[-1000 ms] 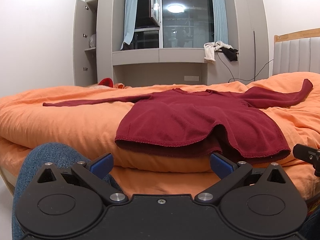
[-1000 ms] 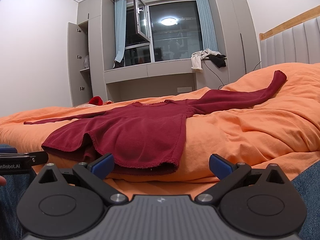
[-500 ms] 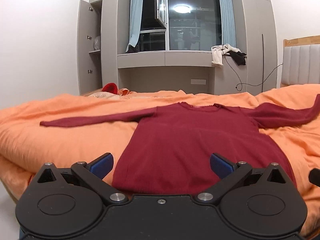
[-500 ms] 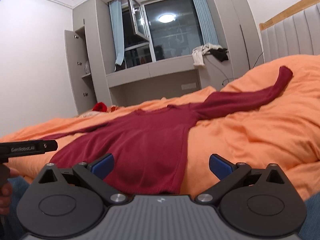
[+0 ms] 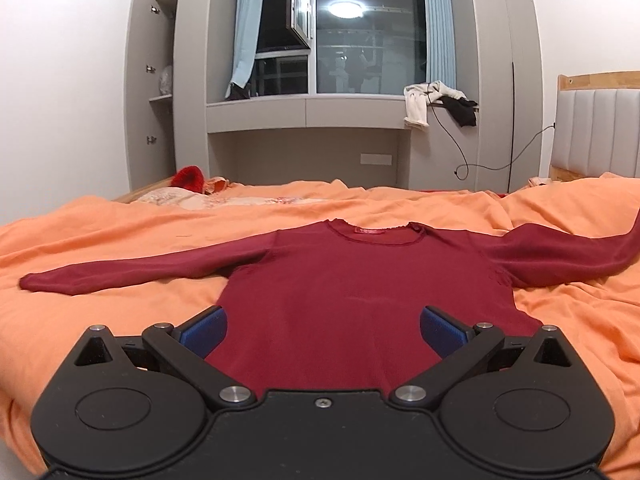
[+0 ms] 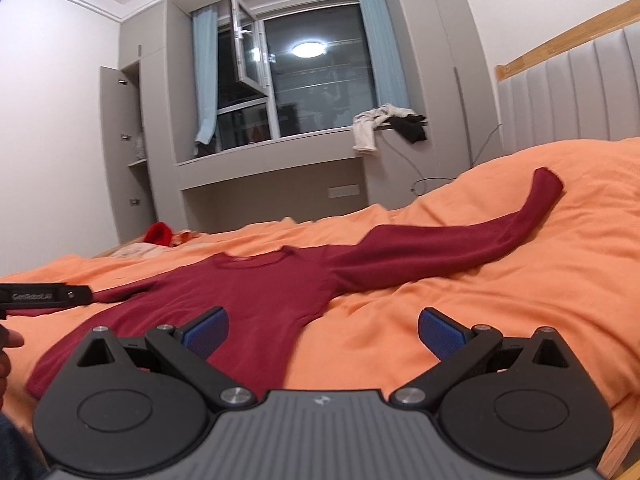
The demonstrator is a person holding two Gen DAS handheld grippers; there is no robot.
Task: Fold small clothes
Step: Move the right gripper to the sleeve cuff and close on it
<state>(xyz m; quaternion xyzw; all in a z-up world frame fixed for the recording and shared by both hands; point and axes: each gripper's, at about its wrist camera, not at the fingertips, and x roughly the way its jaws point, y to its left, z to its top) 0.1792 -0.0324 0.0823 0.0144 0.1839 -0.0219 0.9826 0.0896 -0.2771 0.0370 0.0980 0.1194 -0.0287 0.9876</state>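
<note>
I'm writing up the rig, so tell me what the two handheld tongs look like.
Both tongs have black linkage arms with silver pivot bolts, round black housings and blue ribbed pads. The left tongs have a plain black body with one centre screw; the right tongs have a grey ribbed body bearing a small white logo.

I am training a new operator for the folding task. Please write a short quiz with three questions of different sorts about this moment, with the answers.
1. True or false: the dark red long-sleeved knit sweater lies flat on the orange bed cover with both sleeves spread outward.
2. Multiple choice: the left gripper is (A) shut on a sleeve, (B) open over the sweater's lower body, (C) open over the floor.
3. Fill in: the right gripper is open, with the sweater's ____ edge between its fingers.

Key: 1 true; 2 B; 3 side.
</note>
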